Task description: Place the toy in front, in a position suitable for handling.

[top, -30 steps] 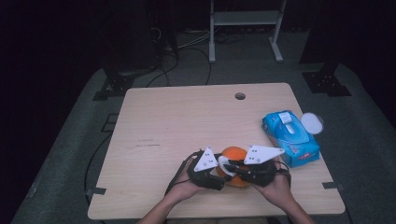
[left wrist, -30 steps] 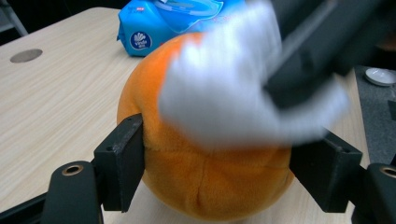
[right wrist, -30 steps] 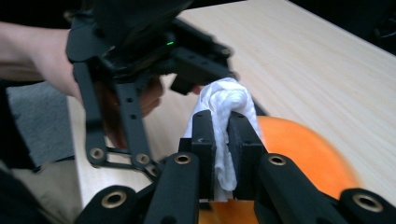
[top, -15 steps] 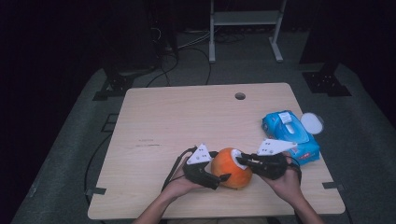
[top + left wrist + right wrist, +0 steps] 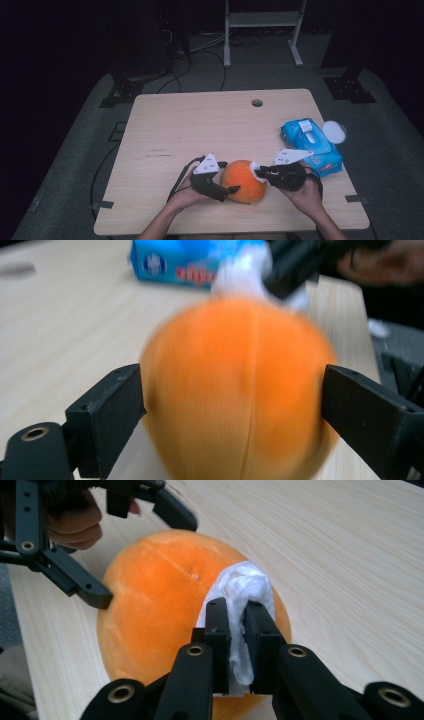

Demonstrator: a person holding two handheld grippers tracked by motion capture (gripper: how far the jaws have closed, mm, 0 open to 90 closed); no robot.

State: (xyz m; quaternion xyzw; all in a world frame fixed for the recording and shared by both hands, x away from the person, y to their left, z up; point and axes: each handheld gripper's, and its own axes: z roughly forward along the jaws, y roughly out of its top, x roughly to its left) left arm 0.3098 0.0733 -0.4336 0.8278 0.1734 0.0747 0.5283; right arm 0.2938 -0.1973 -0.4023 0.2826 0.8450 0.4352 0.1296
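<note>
The orange pumpkin sits near the table's front edge, its ribs seemingly running up to a top dimple. The left gripper straddles it, jaws just widened and standing beside its flanks. The right gripper pinches a white wipe against its top.

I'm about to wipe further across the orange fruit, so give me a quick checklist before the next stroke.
1. Wipe clamped in the right tongs: ok.
2. Wipe touching the orange fruit: ok.
3. Left tongs bracing the fruit: cannot tell; the jaws have just been opening, standing either side of it, contact blurred.
4. Fruit resting on the table: ok.
5. Wipes pack apart from the fruit: ok.
</note>
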